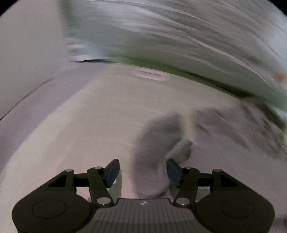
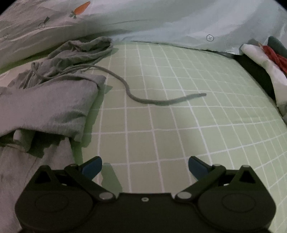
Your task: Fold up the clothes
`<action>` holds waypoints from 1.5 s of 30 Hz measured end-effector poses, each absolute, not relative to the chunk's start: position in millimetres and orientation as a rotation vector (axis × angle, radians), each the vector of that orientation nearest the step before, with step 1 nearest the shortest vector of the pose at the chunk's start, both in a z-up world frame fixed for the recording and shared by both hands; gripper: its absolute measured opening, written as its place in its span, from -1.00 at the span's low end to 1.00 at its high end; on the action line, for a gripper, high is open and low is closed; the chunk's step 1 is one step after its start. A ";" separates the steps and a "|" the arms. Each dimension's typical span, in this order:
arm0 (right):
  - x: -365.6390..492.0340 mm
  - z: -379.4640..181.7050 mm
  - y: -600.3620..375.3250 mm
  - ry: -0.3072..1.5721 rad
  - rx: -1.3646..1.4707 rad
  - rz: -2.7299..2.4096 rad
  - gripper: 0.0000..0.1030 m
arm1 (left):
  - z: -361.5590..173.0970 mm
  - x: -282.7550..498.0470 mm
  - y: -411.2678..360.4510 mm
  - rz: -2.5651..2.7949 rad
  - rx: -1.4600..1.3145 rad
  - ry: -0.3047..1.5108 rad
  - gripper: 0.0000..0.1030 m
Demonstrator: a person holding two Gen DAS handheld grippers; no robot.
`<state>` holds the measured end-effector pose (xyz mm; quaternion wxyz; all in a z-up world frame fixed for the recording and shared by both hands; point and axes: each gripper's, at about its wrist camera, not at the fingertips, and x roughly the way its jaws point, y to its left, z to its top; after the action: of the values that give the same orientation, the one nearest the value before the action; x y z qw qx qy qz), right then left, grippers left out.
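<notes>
A grey garment lies crumpled on the left of a green checked bed sheet. Its grey drawstring trails out to the right across the sheet. My right gripper is open and empty, low over the sheet just right of the garment. The left wrist view is badly motion-blurred. My left gripper is open over a pale surface, with a blurred grey shape, perhaps cloth or shadow, just ahead between the fingers. I cannot tell whether it touches anything.
A pale quilt with carrot prints is bunched along the back of the bed. At the right edge lie white and red fabrics beside a dark gap. The left wrist view shows a pale wall at left.
</notes>
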<state>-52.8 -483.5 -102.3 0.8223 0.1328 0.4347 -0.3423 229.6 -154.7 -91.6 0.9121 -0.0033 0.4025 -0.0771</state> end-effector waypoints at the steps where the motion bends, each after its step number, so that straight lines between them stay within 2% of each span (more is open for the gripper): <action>1: -52.8 -102.7 -482.9 0.927 0.281 -0.727 1.00 | -89.4 232.1 -145.6 -0.091 -0.055 0.824 0.13; 4: -51.8 -104.1 -481.6 0.934 0.281 -0.721 1.00 | -88.3 240.5 -120.2 0.099 -0.145 0.847 0.07; 8: -49.1 -105.2 -479.7 0.944 0.284 -0.711 1.00 | -91.2 236.9 -99.4 0.036 -0.243 0.861 0.07; 11: -46.9 -105.7 -478.1 0.951 0.286 -0.702 1.00 | -85.6 225.0 -102.7 -0.049 -0.237 0.839 0.11; 13: -47.6 -105.8 -476.0 0.953 0.285 -0.701 1.00 | -82.7 217.7 -107.6 -0.107 -0.237 0.834 0.22; 15: -49.4 -105.5 -474.4 0.954 0.289 -0.705 1.00 | -79.9 213.3 -117.8 -0.162 -0.216 0.837 0.30; 26: -46.9 -100.9 -454.4 0.934 0.312 -0.728 1.00 | -75.7 208.1 -163.7 -0.382 0.006 0.824 0.30; 40: -1.1 -81.6 -389.7 0.751 0.394 -0.663 1.00 | -92.1 216.6 -153.3 -0.458 0.149 0.860 0.31; 45: 36.8 -84.1 -365.2 0.764 0.277 -0.620 1.00 | -101.9 220.4 -152.6 -0.469 0.169 0.886 0.36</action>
<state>36.8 -365.2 -84.1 0.8723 0.1324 0.3654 -0.2966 220.4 -152.6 -101.9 0.8735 0.0811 0.4242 -0.2245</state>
